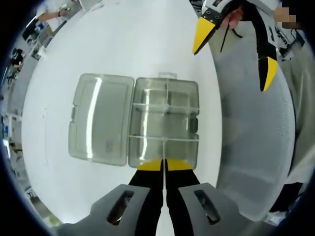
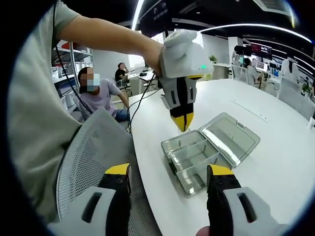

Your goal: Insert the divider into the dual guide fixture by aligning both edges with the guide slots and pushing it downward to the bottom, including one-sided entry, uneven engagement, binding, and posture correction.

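**Left gripper poised over the box, right one held back**

Big picture first: a wide white table [image 2: 275,162] in an open office, with a person seated at the far end and a mesh chair back [image 2: 93,157] near the right gripper [image 2: 170,189].

On the table lies the clear compartment box [image 1: 165,123], its lid [image 1: 101,118] flung flat beside it, its long axis running away from the left gripper [image 1: 164,164].

That left gripper hangs right above the box's near edge, yellow tips pinched narrow. A thin upright strip, probably the divider [image 1: 163,147], seems to sit just beyond them; whether it is gripped, I cannot tell.

The right gripper waits well off to the side, jaws spread wide and empty.

Clearly the left one is nearer, so the push down looks like its job.
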The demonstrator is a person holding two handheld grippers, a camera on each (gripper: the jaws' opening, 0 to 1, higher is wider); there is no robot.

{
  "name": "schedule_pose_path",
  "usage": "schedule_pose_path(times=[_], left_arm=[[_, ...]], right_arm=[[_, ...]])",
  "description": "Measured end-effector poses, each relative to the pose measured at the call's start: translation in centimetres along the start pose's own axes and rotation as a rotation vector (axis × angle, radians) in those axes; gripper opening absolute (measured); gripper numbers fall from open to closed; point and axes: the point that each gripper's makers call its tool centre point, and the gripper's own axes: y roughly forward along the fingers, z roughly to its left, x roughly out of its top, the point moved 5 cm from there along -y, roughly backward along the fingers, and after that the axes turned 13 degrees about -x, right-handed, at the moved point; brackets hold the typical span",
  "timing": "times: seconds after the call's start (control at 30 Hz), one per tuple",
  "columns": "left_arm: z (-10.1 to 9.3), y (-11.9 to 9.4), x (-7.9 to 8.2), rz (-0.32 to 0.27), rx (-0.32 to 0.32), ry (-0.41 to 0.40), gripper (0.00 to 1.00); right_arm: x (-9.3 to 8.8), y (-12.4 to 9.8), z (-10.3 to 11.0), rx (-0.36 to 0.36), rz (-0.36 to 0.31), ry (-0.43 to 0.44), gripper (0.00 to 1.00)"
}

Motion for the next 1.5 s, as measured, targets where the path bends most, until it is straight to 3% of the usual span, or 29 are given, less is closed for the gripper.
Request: schedule_pose_path(times=[0.5,1.5], left_arm=[[-0.2,-0.1,0.3,-0.012,0.001,0.008,0.0],[0.0,1.0,0.2,0.045,0.0,0.058,0.0]], right_arm=[[-0.2,0.1,0.1,0.006,0.004,0.007,0.58],[-0.2,-0.1,-0.2,0.002,0.004,0.011,0.59]])
